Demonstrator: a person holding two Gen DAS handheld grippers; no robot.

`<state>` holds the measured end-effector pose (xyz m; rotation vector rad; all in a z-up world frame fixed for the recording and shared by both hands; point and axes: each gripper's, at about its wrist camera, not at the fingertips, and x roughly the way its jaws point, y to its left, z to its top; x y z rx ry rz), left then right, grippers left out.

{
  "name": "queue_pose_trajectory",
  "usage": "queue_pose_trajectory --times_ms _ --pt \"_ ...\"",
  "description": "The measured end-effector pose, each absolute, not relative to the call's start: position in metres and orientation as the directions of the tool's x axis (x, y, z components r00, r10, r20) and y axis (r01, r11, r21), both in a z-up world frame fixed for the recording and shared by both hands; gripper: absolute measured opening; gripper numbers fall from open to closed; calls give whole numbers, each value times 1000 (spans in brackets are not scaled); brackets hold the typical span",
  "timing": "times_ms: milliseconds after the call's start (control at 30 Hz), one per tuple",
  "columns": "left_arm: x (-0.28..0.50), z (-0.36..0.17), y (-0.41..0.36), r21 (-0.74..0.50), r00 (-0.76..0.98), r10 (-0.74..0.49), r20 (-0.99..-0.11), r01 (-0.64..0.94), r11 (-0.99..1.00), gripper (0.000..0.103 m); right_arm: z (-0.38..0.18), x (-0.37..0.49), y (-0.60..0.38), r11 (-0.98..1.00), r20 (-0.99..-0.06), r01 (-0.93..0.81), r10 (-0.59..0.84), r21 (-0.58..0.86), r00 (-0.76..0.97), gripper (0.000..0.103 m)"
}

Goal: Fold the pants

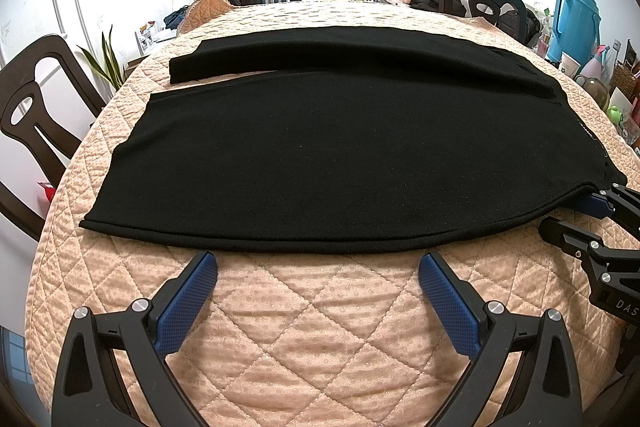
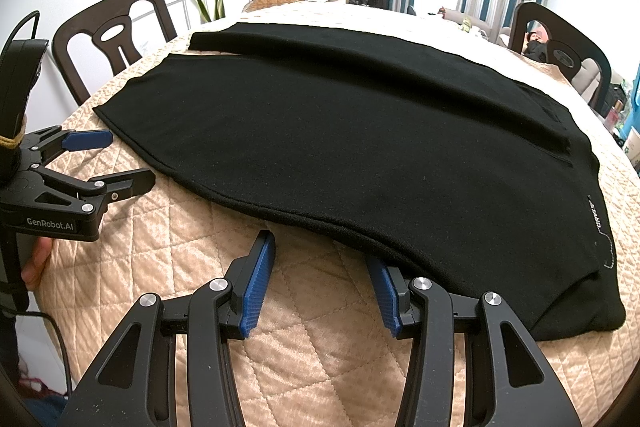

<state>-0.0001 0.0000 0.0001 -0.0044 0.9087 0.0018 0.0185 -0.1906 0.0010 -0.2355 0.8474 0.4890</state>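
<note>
just one pants point(image 1: 320, 155), two spread claws

A quilted peach cover point(image 1: 320, 327) spreads between dark chairs point(image 2: 116, 35), near a blue thermos point(image 1: 576, 23).

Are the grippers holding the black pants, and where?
No, nothing is held. The left gripper and right gripper are both open beside the near edge of the pants.

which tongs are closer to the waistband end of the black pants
Right. The right tongs sit at the near hem of the black fabric pants, one finger at the edge by the waistband end. The left tongs hover open, short of the hem, further toward the legs.
</note>
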Motion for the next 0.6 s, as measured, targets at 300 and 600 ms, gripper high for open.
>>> queue_pose_trajectory --times_ms 300,600 --pt "0 0 0 -3 615 -1 -789 -3 1000 102 1 18 -190 865 -764 -502 312 -17 564 48" --pt "0 0 -1 -2 615 3 -789 -6 1000 103 1 18 -190 865 -765 -502 310 -20 565 48"
